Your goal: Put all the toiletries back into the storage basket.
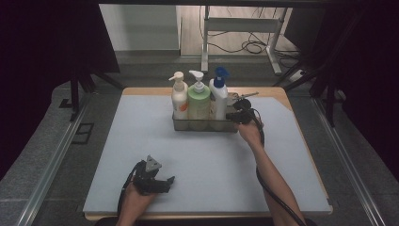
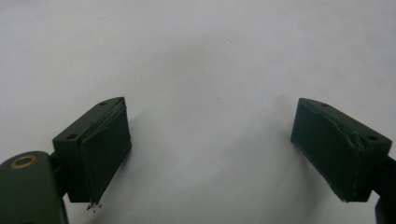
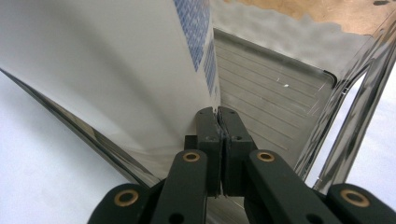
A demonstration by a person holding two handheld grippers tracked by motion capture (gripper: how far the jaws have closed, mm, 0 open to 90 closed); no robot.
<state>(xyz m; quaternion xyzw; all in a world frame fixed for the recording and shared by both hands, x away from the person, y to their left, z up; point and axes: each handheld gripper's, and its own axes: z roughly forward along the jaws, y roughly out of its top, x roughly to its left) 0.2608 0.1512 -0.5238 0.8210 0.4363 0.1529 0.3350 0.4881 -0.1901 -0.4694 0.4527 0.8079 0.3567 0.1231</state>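
1. Right gripper, held in the person's right hand: reaches the right end of the metal caddy at the far middle of the table. In the right gripper view its two black jaws are pressed together with nothing between them, their tips right at the lower edge of the white bottle; whether they touch it cannot be told.
2. White bottle with the blue pump: stands upright at the right end of the caddy, just beside the green bottle.
3. Cream bottle: stands upright at the left end of the row, touching or nearly touching the green bottle.
4. Caddy interior: the right gripper view shows its ribbed metal floor and shiny wall to the right of the white bottle.
5. Left gripper: lies low over the near left part of the table in the left hand, well apart from the caddy. In the left gripper view its jaws stand wide apart over the bare pale mat, holding nothing.
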